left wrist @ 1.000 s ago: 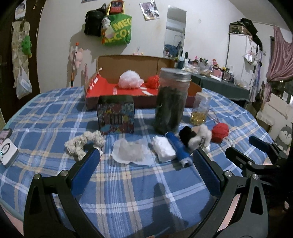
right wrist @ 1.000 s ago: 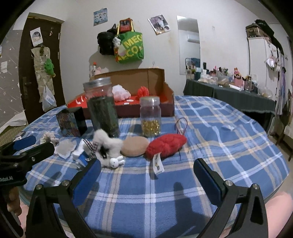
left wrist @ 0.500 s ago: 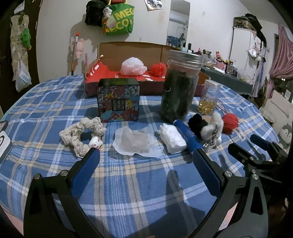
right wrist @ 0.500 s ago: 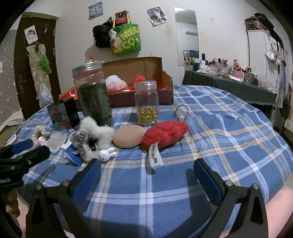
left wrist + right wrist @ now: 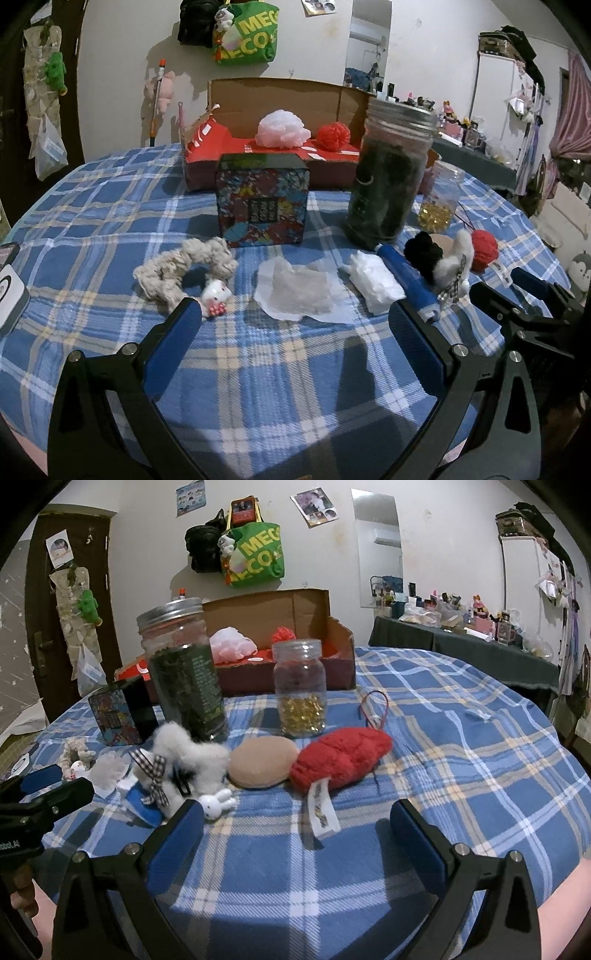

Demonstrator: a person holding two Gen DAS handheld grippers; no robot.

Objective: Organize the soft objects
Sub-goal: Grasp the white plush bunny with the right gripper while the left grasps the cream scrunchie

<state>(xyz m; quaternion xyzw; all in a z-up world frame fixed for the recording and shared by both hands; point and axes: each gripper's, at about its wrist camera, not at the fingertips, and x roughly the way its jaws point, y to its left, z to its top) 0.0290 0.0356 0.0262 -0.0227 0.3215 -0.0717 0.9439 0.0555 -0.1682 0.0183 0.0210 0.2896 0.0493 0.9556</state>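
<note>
Soft things lie in a row on the blue plaid table. In the left wrist view my open left gripper hovers just short of a beige scrunchie with a small white charm, a translucent white sheet and a white wad. In the right wrist view my right gripper is open, empty, close before a red knit plush, a tan round pad and a white fluffy toy. A cardboard box at the back holds a pink puff and a red pompom.
A patterned tin, a tall dark-filled jar and a small jar of yellow beads stand mid-table. A blue tube lies by the white wad. A white device sits at the left edge.
Both grippers have moved forward toward the row of objects, which now look larger and nearer. Their fingers stay apart, and nothing on the table has moved.
</note>
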